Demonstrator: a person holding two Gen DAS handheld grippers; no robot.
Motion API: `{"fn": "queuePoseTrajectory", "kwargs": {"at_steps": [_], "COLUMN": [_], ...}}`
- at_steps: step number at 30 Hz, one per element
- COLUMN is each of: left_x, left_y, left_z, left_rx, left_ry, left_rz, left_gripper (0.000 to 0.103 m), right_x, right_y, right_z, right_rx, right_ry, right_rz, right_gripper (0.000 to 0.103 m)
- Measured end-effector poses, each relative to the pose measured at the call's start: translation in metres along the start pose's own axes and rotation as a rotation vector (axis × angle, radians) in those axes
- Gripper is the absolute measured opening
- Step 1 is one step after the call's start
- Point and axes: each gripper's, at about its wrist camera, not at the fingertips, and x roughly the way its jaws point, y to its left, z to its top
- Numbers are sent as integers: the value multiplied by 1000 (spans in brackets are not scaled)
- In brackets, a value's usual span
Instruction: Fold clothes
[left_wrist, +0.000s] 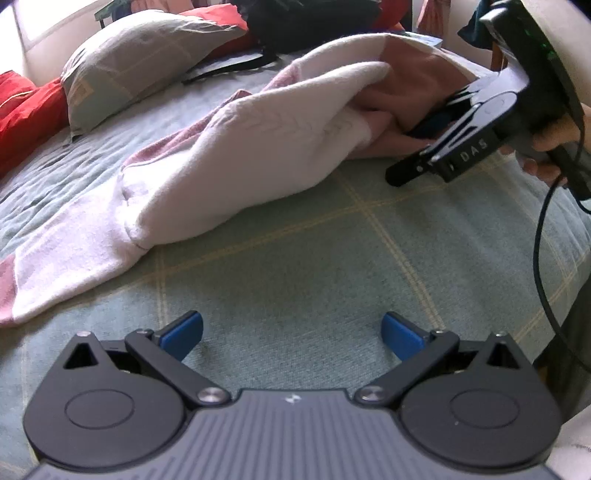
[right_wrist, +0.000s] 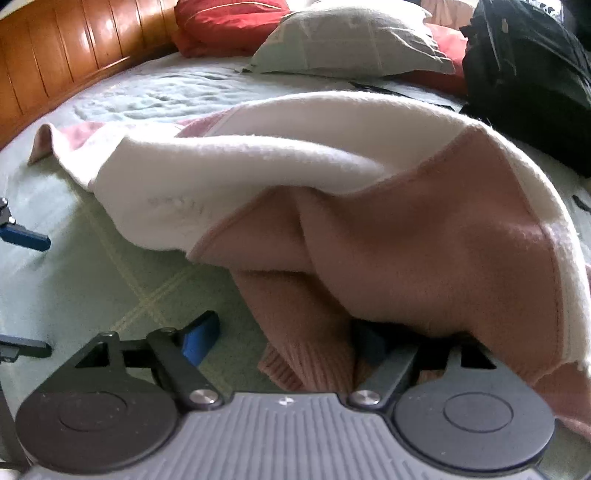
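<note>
A white and pink knitted sweater (left_wrist: 240, 155) lies bunched across the green checked bedspread (left_wrist: 314, 258). My left gripper (left_wrist: 291, 332) hovers open over bare bedspread in front of it, with nothing between its blue pads. At the sweater's right end a hand holds my right gripper (left_wrist: 404, 153), its fingers either side of pink cloth. In the right wrist view the sweater (right_wrist: 332, 155) drapes over the right finger. A pink ribbed sleeve cuff (right_wrist: 295, 354) lies between the jaws of the right gripper (right_wrist: 288, 339). The left pad (right_wrist: 201, 338) stands apart from the cuff.
A grey-green pillow (left_wrist: 136, 59) and red cushions (left_wrist: 26, 107) lie at the bed's far side beside a black bag (right_wrist: 524, 74). A wooden headboard (right_wrist: 55, 55) borders the bed. The right gripper's black cable (left_wrist: 543, 258) hangs at the right.
</note>
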Motion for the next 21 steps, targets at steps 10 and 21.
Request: {"fn": "queuePoseTrajectory", "kwargs": {"at_steps": [10,21], "left_x": [3,-2], "left_y": [0,-3], "left_z": [4,0], "left_rx": [-2,7], "left_ry": [7,6], "left_rz": [-1,8], "left_gripper": [102,102], "right_x": [-3,-31], "right_y": [23,27], "right_z": [-3,-20], "right_rx": [-100,3], "right_ry": [6,-41], "right_rz": [5,53], "right_gripper": [81,89]}}
